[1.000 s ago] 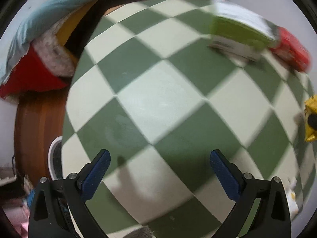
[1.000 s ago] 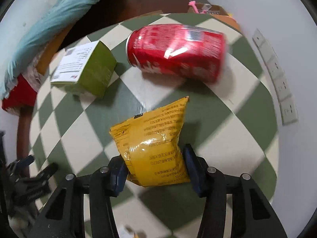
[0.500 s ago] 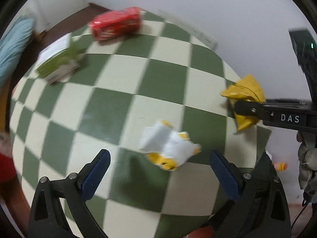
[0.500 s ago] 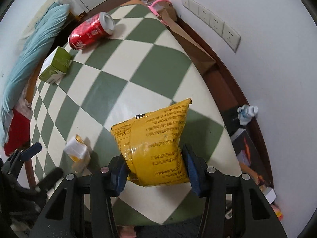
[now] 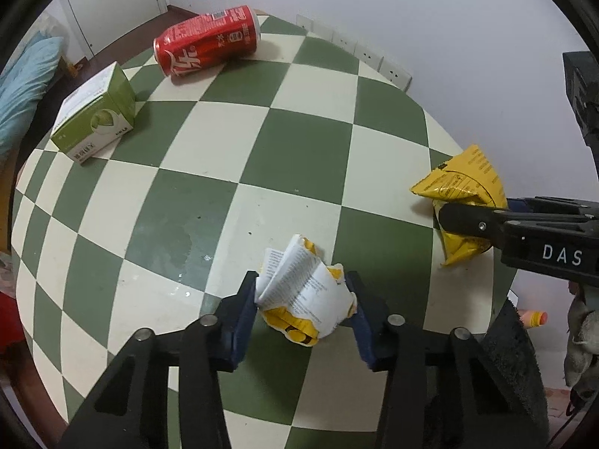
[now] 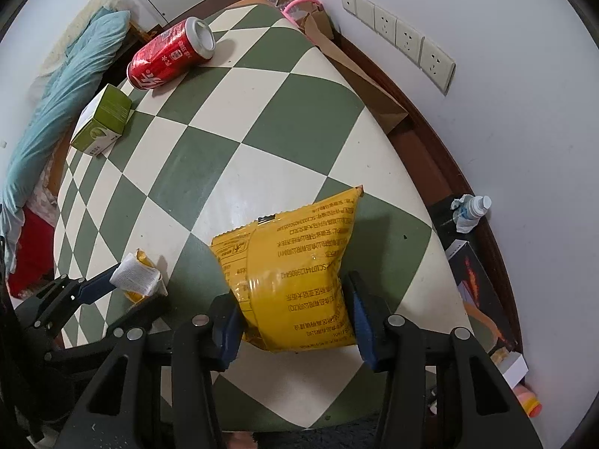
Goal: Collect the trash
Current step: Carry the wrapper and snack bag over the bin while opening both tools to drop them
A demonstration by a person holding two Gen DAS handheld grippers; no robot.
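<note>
My left gripper (image 5: 304,301) is shut on a crumpled white and yellow wrapper (image 5: 304,295) at the near edge of the green-and-cream checked table (image 5: 232,157); this wrapper also shows in the right wrist view (image 6: 136,276). My right gripper (image 6: 292,312) is shut on a yellow snack bag (image 6: 295,265) and holds it over the table's near right corner; this bag shows in the left wrist view (image 5: 462,196). A dented red soda can (image 5: 207,44) lies on its side at the far edge. A green and white carton (image 5: 95,119) sits at the far left.
A white wall with a row of sockets (image 6: 400,33) runs along the right. A brown paper bag (image 6: 352,71) stands between table and wall. A small bottle (image 6: 470,209) and boxes (image 6: 483,292) lie on the floor at right. Blue bedding (image 6: 60,104) lies at left.
My left gripper swung round to the crumpled wrapper and closed on it. My right gripper pulled back from the can toward the table's near corner, with the yellow bag still in it.
</note>
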